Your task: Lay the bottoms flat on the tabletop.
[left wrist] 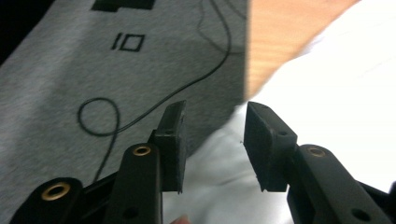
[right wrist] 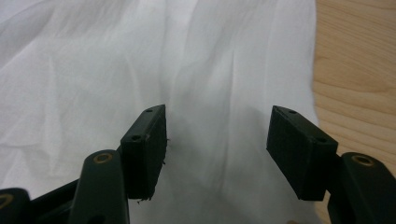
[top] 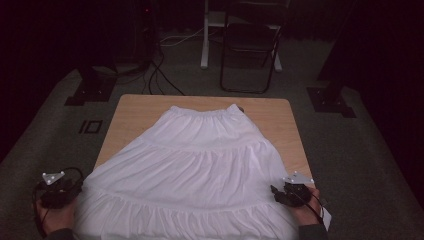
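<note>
Fingers (right wrist: 144,149) of both grippers stand apart, holding nothing. The left gripper (top: 60,190) at 8 o'clock and the right gripper (top: 292,194) at 4 flank the skirt (top: 200,165), probably to grasp its hem.

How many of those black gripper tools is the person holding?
2. The left gripper sits off the table's near-left corner, beside the white skirt's hem. The right gripper rests at the skirt's near-right edge on the wooden table. Both stand open.
</note>
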Demonstrator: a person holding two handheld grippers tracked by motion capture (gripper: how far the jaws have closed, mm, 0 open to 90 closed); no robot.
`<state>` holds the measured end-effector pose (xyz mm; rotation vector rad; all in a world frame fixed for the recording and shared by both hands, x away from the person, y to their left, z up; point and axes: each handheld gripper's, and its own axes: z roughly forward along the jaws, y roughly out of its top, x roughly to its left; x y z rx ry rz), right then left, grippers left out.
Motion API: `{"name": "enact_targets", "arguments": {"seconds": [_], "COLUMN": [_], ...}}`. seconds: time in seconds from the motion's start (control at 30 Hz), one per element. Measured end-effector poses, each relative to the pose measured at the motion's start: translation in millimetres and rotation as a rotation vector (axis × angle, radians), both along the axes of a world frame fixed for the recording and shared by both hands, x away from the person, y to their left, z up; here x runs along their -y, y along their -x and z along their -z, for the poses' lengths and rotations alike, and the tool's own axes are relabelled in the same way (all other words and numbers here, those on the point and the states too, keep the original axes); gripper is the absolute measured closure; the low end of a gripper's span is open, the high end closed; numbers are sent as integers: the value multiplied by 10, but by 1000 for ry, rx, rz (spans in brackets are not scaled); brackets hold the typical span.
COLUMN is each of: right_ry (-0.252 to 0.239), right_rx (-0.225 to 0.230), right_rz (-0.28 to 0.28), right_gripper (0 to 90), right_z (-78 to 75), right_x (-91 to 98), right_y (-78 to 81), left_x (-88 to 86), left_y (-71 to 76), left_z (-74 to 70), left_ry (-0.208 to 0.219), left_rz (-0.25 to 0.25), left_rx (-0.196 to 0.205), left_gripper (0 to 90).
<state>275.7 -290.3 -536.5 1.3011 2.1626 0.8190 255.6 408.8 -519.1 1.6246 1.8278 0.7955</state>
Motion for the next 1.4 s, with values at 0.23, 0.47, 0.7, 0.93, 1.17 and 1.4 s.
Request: {"name": "enact_targets", "arguments": {"seconds": [0.23, 0.47, 0.7, 0.93, 1.17, 1.4], "right_ry": [-20, -33, -23, -10, -63, -28], "right_rx": [15, 50, 8, -44, -99, -95], "right_rz": [40, 102, 118, 112, 97, 94], "right_gripper": [495, 717, 638, 505, 608, 892], "right_z": [-68, -182, -136, -74, 14, 0], "right_x": [134, 358, 529, 679, 784, 755], "right_y": [34, 108, 212, 392, 428, 410], "left_x": [319, 688, 996, 1113, 1121, 1126], "left_y": [-81, -140, -202, -242, -264, -257], "left_z": [-95, -78, 74, 173, 247, 262], "left_ry": [5, 9, 5, -11, -17, -26], "left_rz": [72, 181, 270, 310, 313, 321], "left_rx": [39, 49, 8, -16, -16, -6], "left_gripper": [547, 536, 513, 494, 466, 437]}}
